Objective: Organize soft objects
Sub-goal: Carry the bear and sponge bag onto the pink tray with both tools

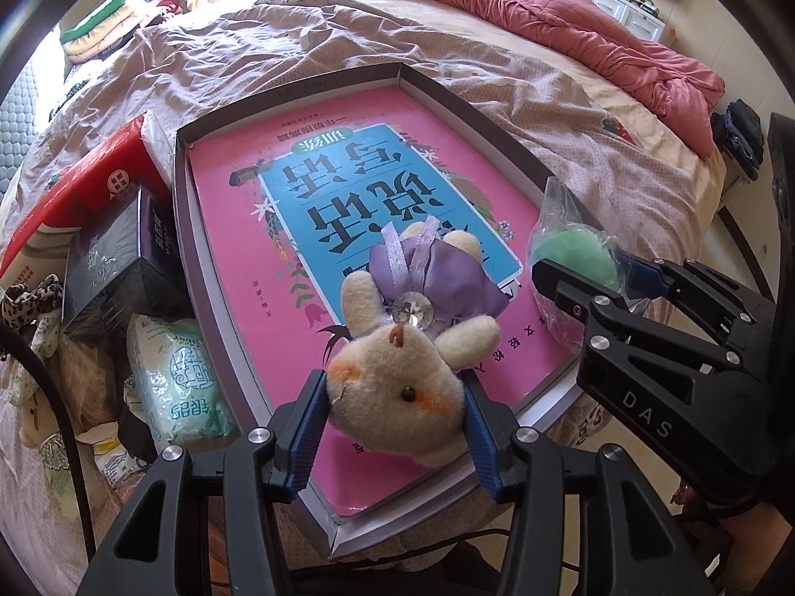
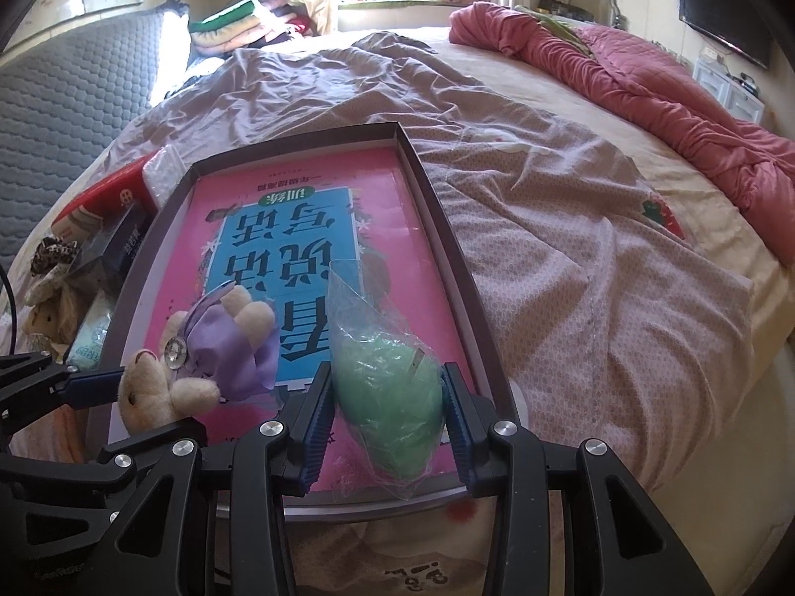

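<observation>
My left gripper is shut on the head of a cream plush bear in a purple dress, held over the near end of a shallow grey box lined with a pink and blue book. My right gripper is shut on a green sponge in a clear plastic bag, over the box's near right side. The bear also shows in the right wrist view, with the left gripper at its head. The bagged sponge shows in the left wrist view, with the right gripper around it.
Left of the box lie a red tissue pack, a dark box, a pale green packet, a leopard scrunchie and another plush toy. All rest on a rumpled bed sheet. A pink quilt lies far right.
</observation>
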Tool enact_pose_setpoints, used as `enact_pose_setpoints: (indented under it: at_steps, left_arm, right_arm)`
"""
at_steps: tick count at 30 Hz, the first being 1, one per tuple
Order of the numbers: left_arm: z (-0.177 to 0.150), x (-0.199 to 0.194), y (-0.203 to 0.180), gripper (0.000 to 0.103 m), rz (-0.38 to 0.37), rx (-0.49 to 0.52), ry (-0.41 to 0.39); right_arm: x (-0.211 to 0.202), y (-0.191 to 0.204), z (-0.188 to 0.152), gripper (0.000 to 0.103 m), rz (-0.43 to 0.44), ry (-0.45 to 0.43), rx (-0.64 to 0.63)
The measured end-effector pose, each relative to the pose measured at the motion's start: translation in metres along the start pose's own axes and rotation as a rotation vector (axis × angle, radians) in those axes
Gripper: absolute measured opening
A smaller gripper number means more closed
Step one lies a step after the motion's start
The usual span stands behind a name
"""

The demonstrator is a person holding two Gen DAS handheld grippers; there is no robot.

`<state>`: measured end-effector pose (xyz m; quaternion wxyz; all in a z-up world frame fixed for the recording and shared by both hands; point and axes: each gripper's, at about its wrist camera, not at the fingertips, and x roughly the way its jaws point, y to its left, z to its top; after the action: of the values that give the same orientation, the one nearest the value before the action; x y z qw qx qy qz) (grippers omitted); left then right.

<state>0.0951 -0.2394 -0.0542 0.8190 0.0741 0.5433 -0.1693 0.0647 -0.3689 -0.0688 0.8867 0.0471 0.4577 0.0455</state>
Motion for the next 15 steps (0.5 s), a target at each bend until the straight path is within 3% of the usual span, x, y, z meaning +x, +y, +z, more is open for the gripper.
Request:
enact_pose_setpoints:
  at_steps: [15]
  left_arm:
    - [-0.0030,0.0044,0.0026,0.053,0.012,-0.012,0.014]
  right_arm:
    - [0.0000,-0.0040,-0.0016,0.043,-0.014,-0.004,0.030]
